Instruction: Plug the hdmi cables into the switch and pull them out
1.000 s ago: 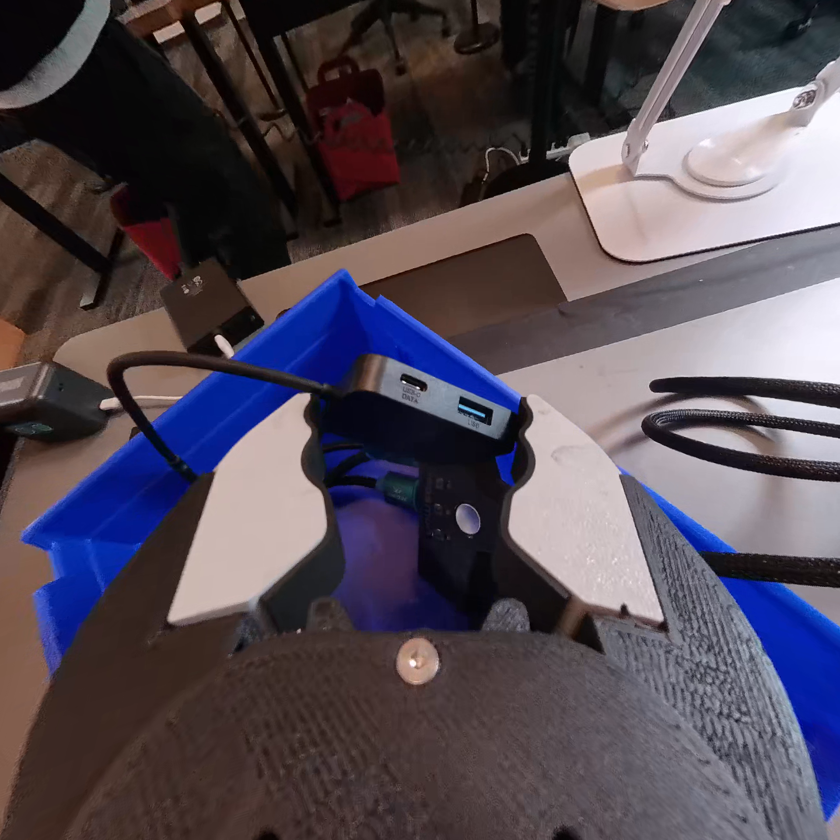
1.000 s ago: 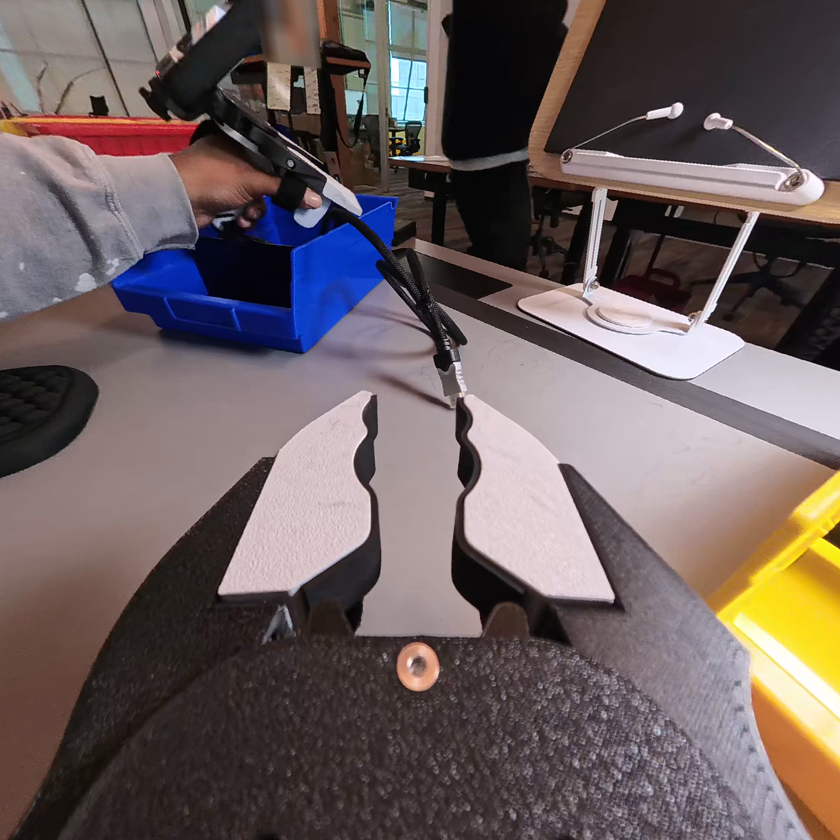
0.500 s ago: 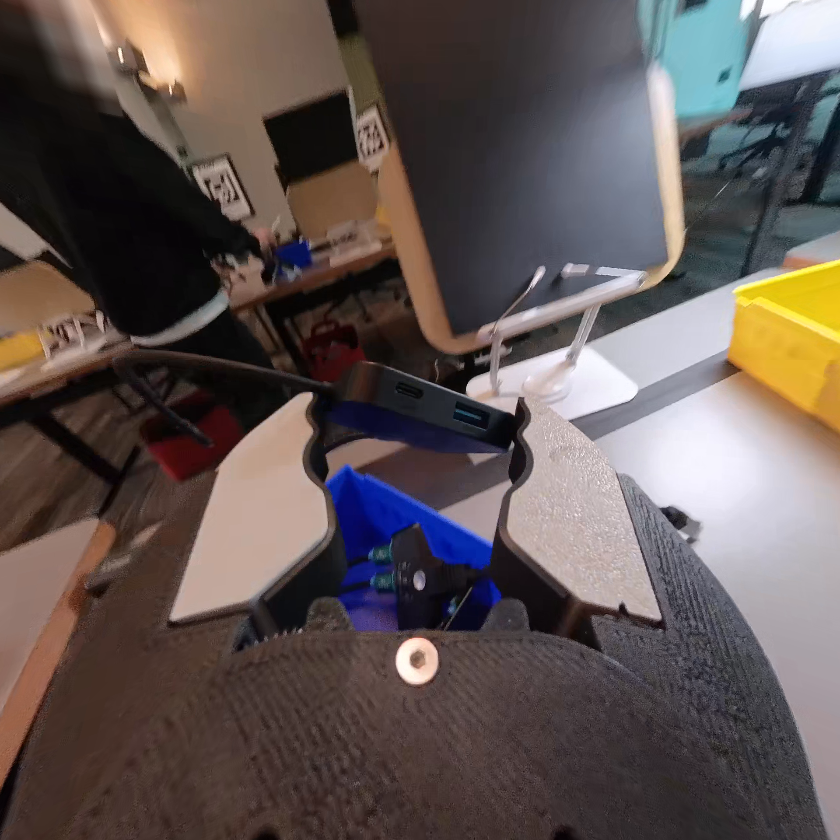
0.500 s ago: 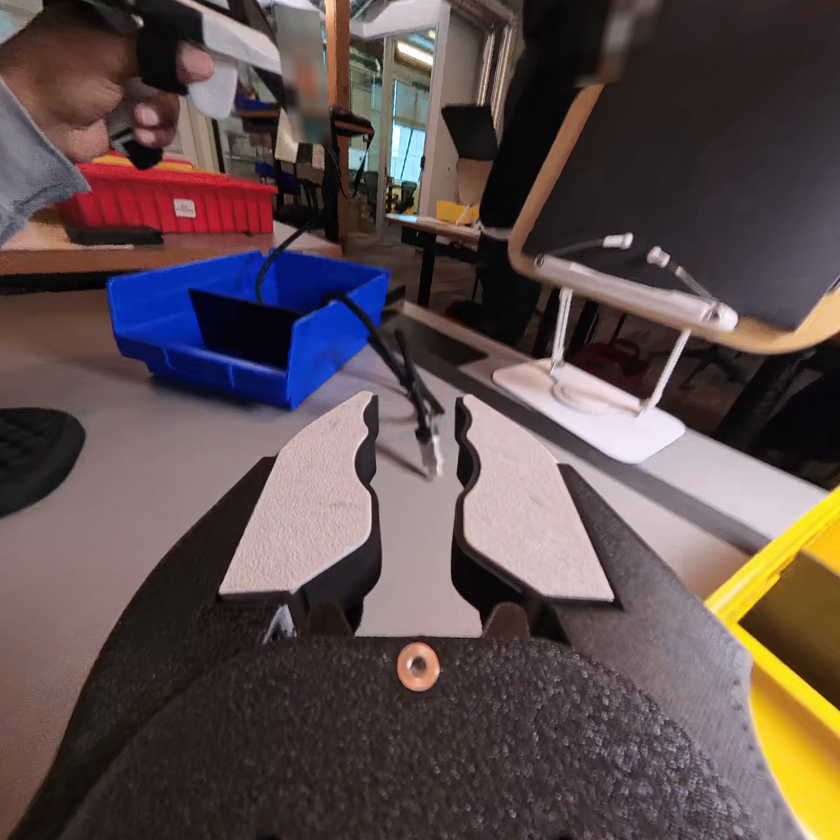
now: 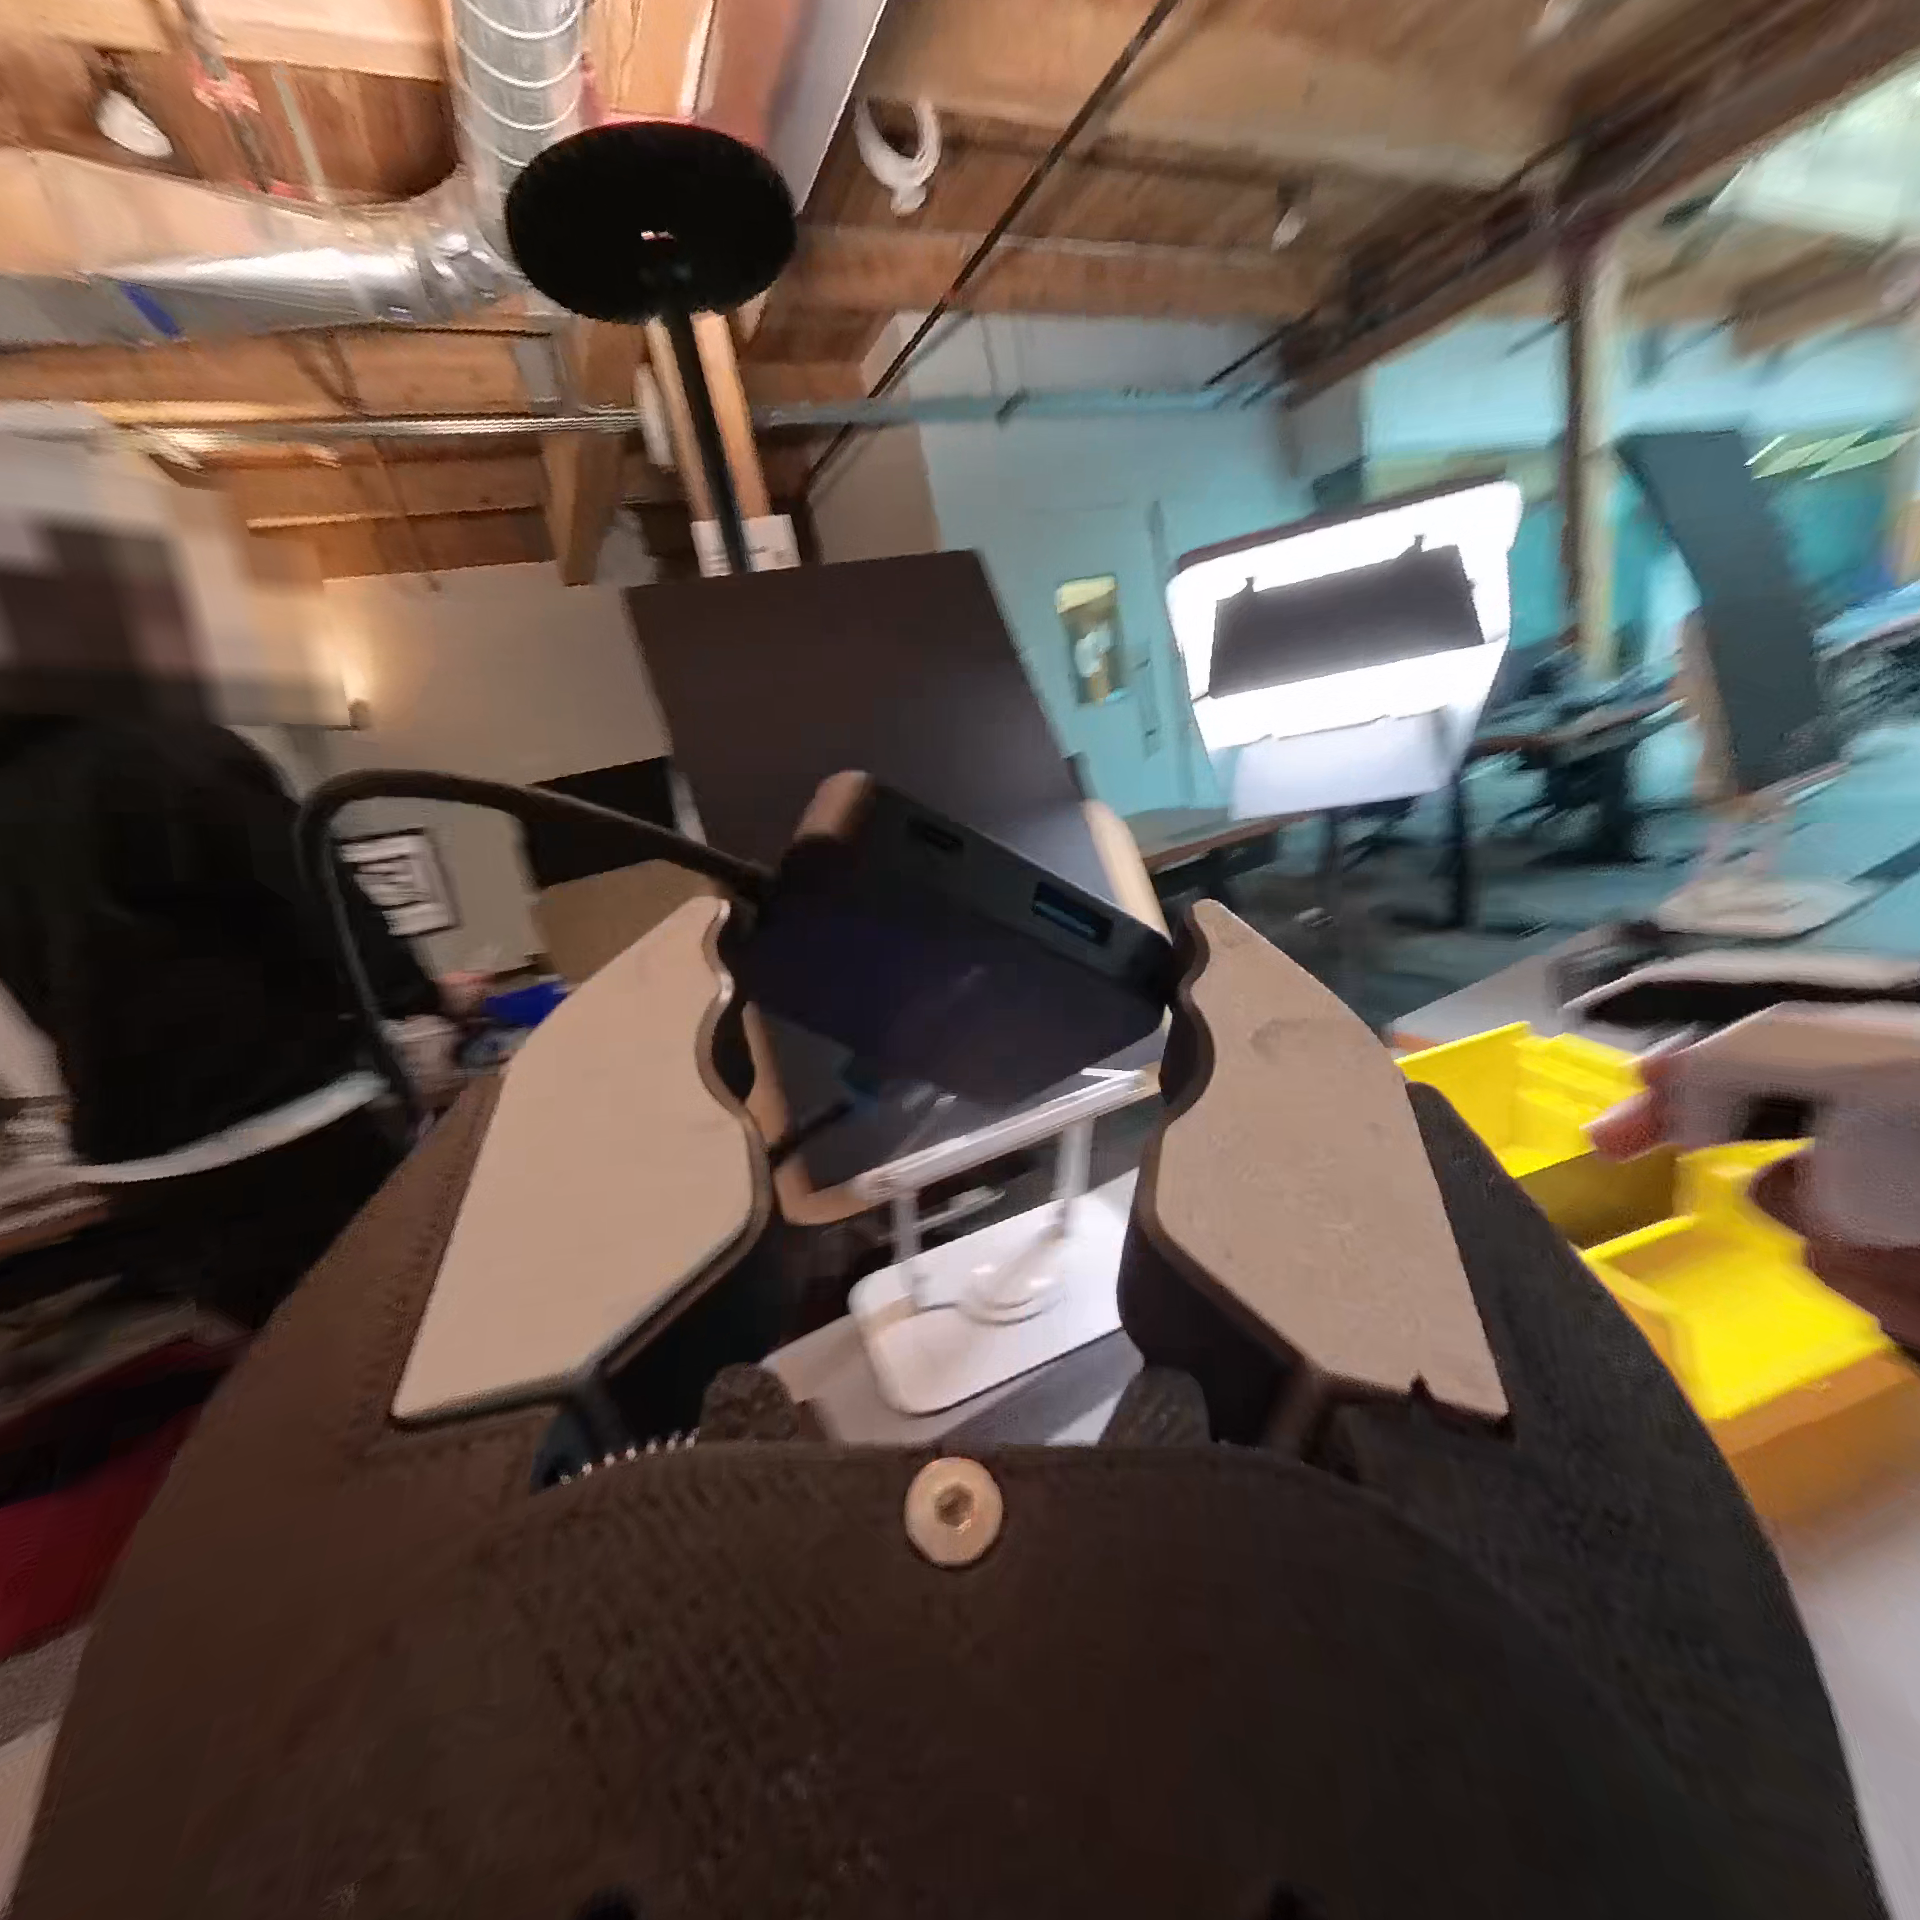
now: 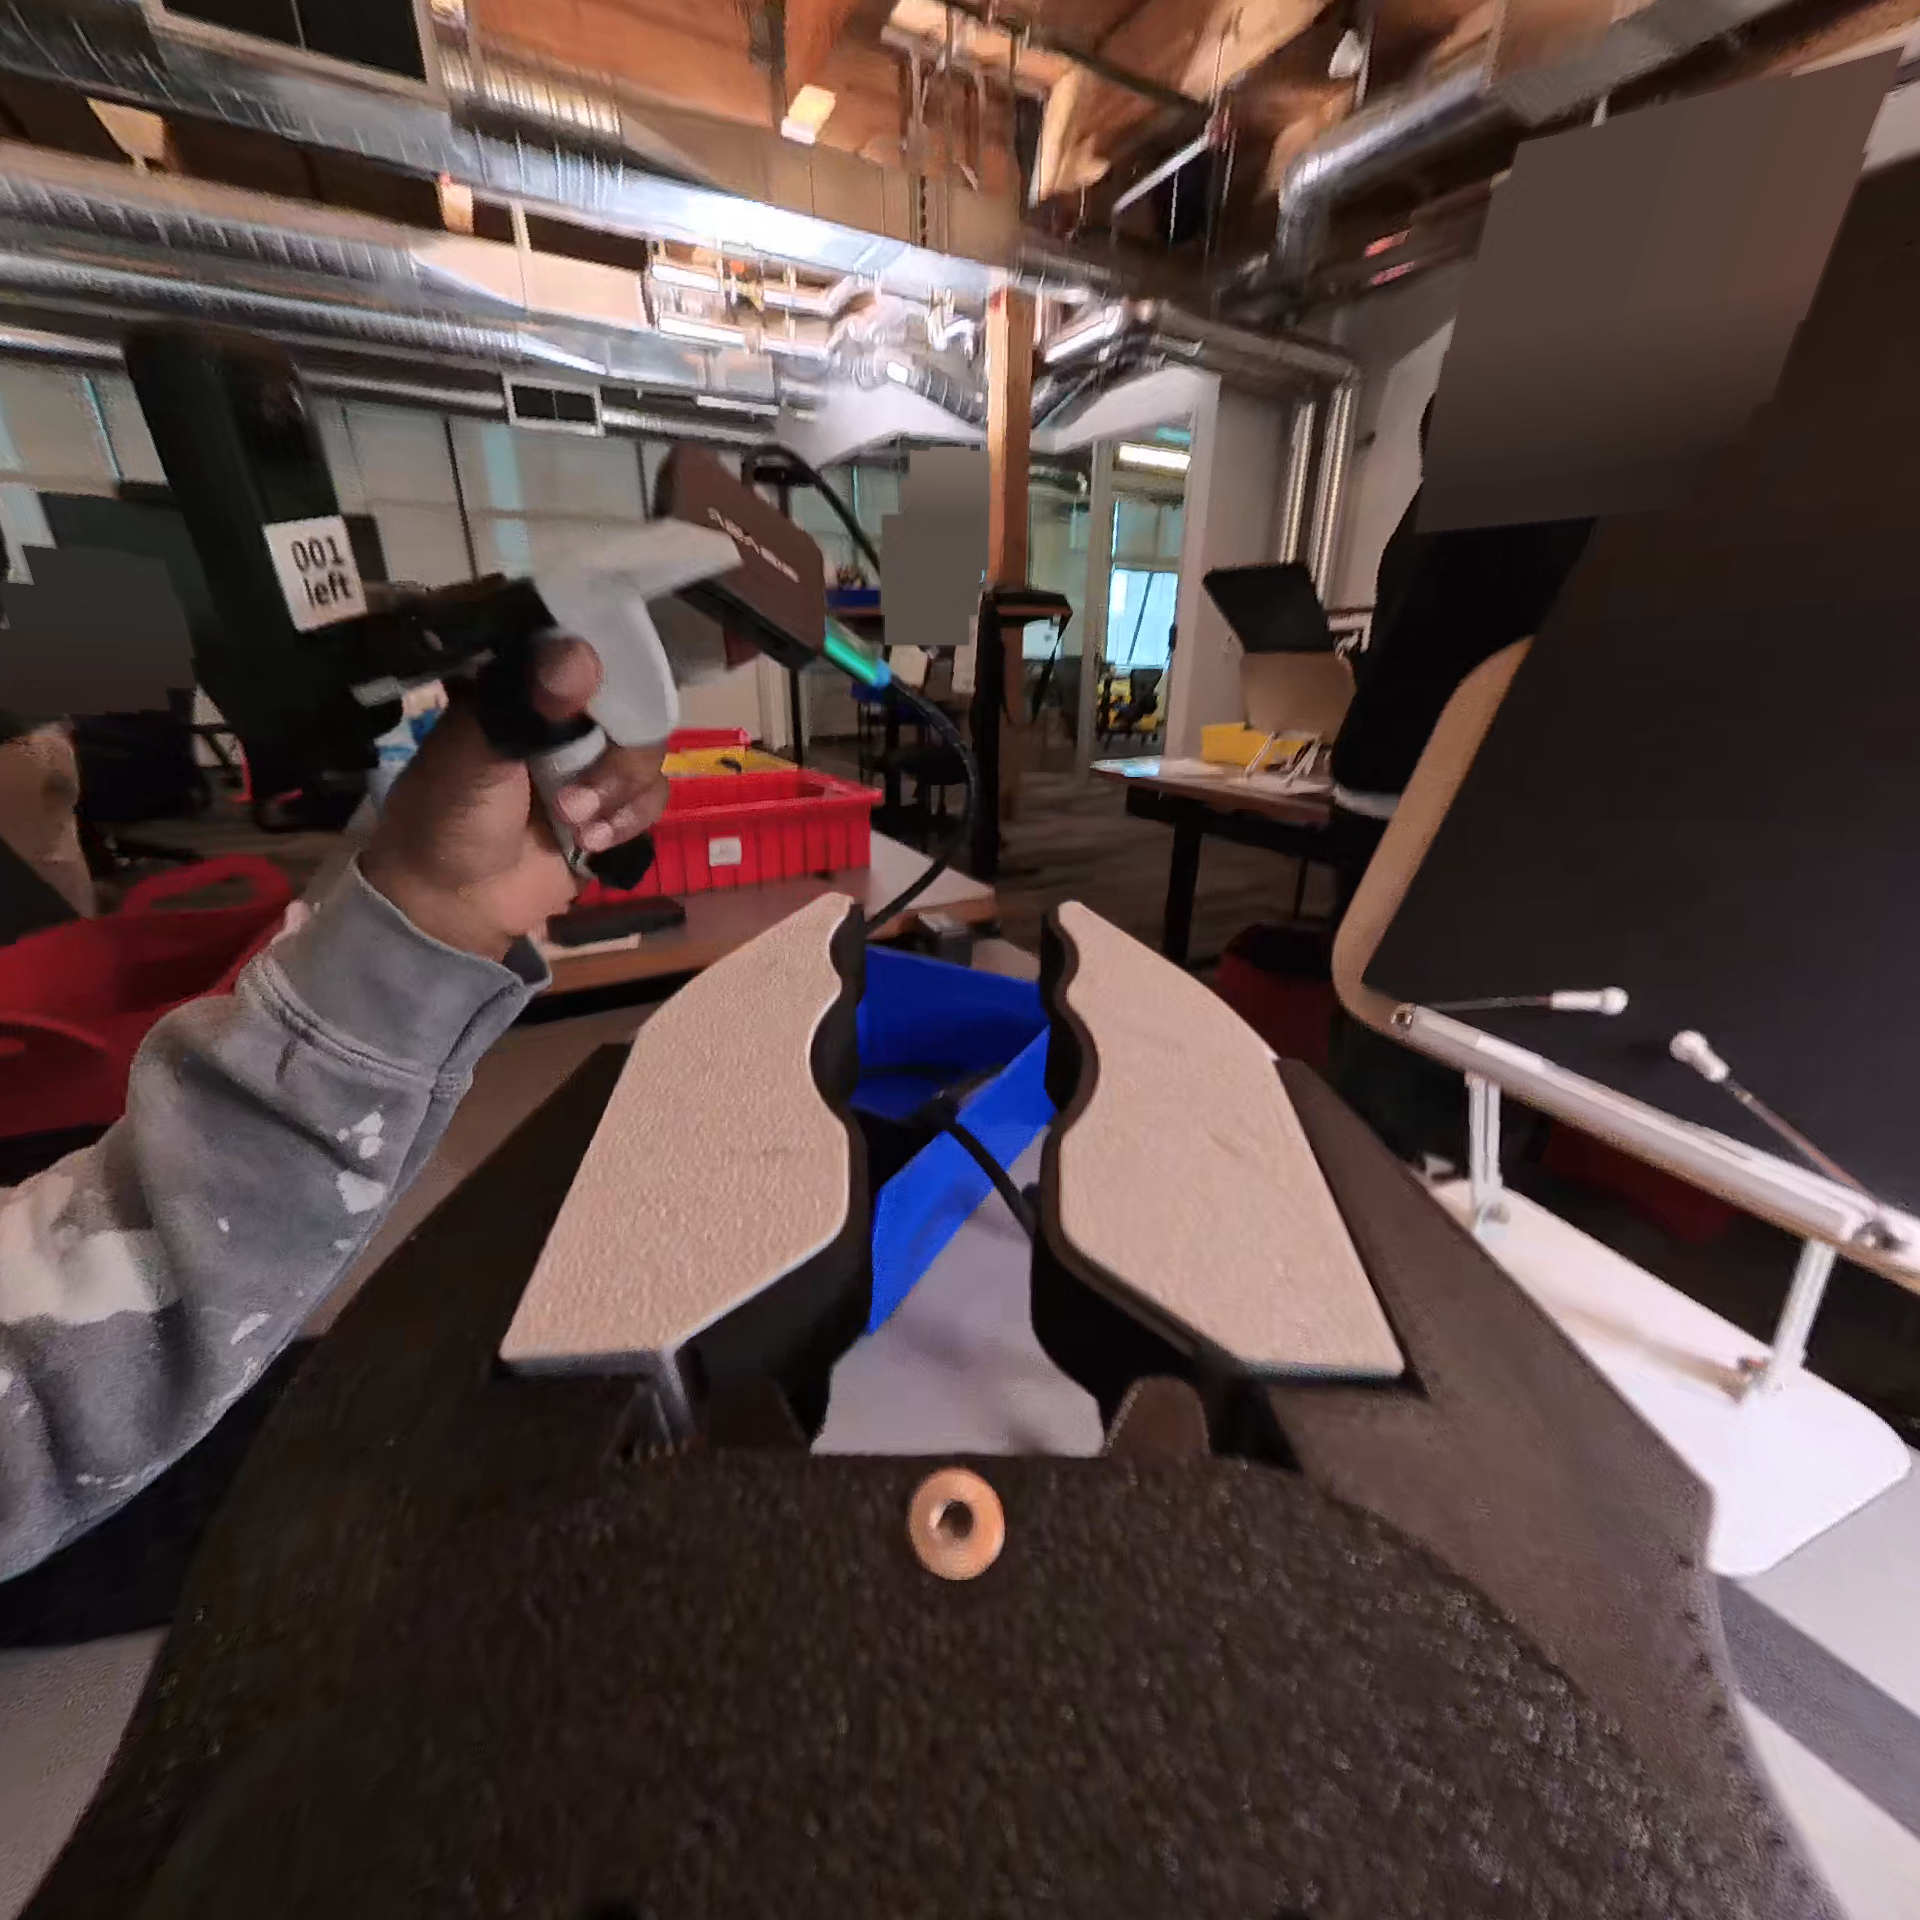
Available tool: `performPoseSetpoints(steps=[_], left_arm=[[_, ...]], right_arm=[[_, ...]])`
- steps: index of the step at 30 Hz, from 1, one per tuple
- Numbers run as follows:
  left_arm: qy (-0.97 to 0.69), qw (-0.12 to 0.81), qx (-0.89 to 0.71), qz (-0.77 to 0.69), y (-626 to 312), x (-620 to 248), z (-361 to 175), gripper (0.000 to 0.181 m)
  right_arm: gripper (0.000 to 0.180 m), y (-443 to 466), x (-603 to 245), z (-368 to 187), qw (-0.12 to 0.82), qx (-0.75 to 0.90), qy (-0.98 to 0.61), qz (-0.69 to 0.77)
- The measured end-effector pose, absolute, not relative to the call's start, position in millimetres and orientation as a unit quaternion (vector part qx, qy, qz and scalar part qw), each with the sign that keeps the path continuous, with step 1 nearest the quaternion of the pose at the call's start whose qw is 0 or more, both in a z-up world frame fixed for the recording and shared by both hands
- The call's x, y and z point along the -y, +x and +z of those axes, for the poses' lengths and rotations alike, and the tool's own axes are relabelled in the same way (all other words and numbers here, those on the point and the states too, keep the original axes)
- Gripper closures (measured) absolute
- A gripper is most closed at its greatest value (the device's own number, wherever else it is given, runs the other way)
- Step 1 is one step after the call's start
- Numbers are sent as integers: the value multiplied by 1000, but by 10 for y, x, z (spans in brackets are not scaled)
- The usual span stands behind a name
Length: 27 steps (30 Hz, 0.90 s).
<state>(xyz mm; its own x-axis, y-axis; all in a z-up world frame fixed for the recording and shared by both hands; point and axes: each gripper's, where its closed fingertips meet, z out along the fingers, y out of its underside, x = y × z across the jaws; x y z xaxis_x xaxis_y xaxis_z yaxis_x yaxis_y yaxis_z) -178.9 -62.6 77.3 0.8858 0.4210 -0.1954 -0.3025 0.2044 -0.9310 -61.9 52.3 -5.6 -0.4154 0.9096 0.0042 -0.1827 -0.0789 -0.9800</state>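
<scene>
My left gripper (image 5: 956, 925) is shut on the black switch (image 5: 935, 987) and holds it high in the air, tilted, with its side ports showing. A thin black lead (image 5: 416, 810) loops off the switch's left end. In the right wrist view the left gripper (image 6: 717, 592) holds the switch (image 6: 748, 551) up in a hand. A black cable (image 6: 961, 769) with a green-tinted plug hangs from it toward the blue bin (image 6: 935, 1039). My right gripper (image 6: 951, 920) is open and empty, its fingers a little apart, with another black cable (image 6: 992, 1169) seen between them.
A yellow bin (image 5: 1662, 1299) sits at the right, with a hand above it. A white stand (image 6: 1683, 1382) holding a dark board (image 6: 1662, 831) is at the right. A red bin (image 6: 769, 821) stands on a farther table. A person in black stands at the left (image 5: 156, 935).
My left gripper has lifted the switch up out of the blue bin and tilted upward. My right gripper has risen and tilted up, away from the cable plug on the table.
</scene>
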Motion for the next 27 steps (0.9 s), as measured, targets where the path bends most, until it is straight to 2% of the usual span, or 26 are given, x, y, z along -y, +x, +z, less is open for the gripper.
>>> performPoseSetpoints(steps=[4, 7, 9, 15, 17, 18, 20, 22, 23, 24, 27], left_arm=[[-527, 849, -31, 11, -1330, 544, 689, 105], [-530, 838, -78, -102, -1137, 425, 572, 105], [-548, 814, -110, -157, -1026, 309, 415, 105], [-563, 762, -176, -266, -622, 163, 206, 106], [-557, 749, -188, -306, -459, 134, 190, 106], [-557, 743, -195, -316, -383, 111, 173, 105], [-567, 737, -203, -305, -299, 61, 134, 106], [-570, 741, -195, -297, -341, 72, 146, 106], [-578, 743, -182, -285, -404, 56, 129, 113], [-591, 743, -165, -268, -480, 26, 94, 128], [-632, 710, -123, -285, -570, -51, -43, 136]], right_arm=[[148, -685, -484, -191, 361, 541, -344, 678], [147, -694, -341, -196, 298, 530, -328, 723], [143, -752, -313, -266, 289, 534, -325, 725], [125, -713, -181, -477, 393, 644, -251, 607], [125, -692, -18, -522, 420, 667, -215, 576], [132, -682, 39, -506, 447, 666, -195, 564], [162, -632, 86, -462, 485, 668, -169, 539], [163, -587, -14, -401, 507, 675, -172, 508], [162, -580, -115, -390, 521, 684, -183, 477], [162, -585, -245, -396, 547, 694, -192, 427], [163, -583, -515, -494, 614, 723, -174, 264]])
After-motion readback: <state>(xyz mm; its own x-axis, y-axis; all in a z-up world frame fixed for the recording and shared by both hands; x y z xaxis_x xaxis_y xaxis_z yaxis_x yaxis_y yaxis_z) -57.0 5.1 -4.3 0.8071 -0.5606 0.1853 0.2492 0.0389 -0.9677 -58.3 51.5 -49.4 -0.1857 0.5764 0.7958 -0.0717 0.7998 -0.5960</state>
